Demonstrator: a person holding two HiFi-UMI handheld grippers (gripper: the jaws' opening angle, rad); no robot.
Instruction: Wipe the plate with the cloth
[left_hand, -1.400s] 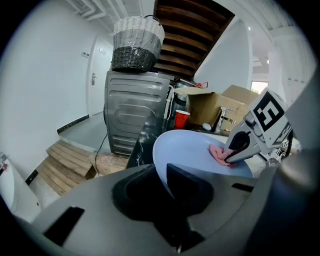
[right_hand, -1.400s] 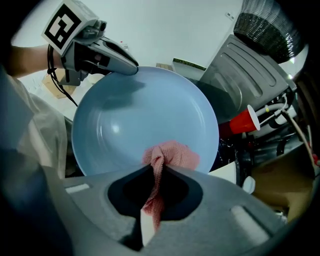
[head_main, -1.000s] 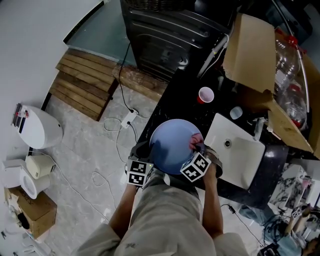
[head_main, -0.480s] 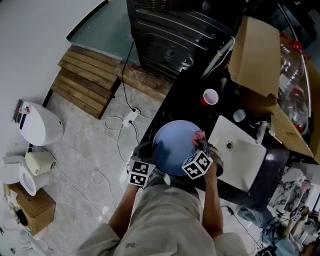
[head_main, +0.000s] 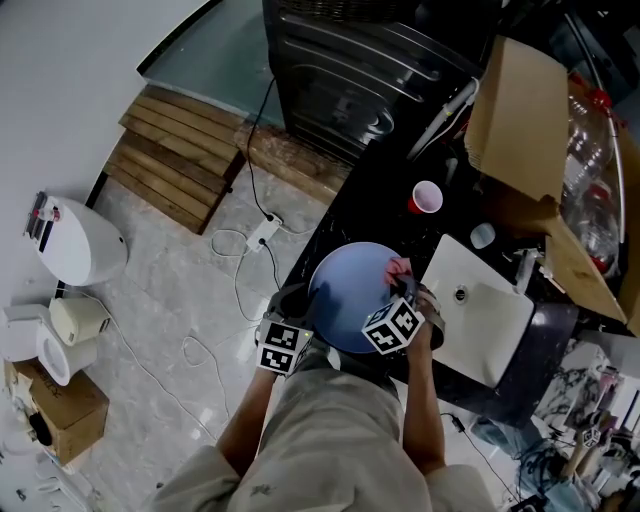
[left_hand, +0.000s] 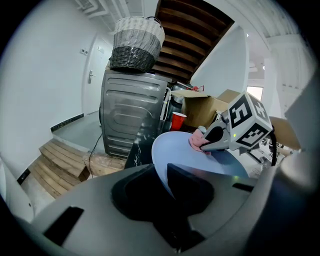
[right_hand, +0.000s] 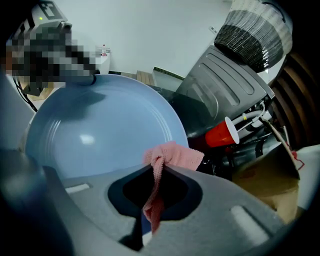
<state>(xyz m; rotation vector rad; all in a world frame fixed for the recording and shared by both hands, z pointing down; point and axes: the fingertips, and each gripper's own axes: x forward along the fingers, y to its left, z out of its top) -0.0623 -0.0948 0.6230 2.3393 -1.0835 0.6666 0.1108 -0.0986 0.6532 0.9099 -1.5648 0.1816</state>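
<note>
We hold the round pale-blue plate (head_main: 345, 295) mid-frame in the head view, its lower-left rim clamped in our left gripper (head_main: 292, 305). Our right gripper (head_main: 404, 288) pinches the pink knitted cloth (head_main: 397, 268) at the plate's upper-right rim, so the open face lies leftward. Whether cloth and plate touch is hidden.

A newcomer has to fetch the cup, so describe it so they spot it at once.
Find the black counter that runs from the dark machine to the white sink. The cup stands upright on it, beyond the blue plate and near the cardboard box. It alone on the counter is bright red, with a white inside.
</note>
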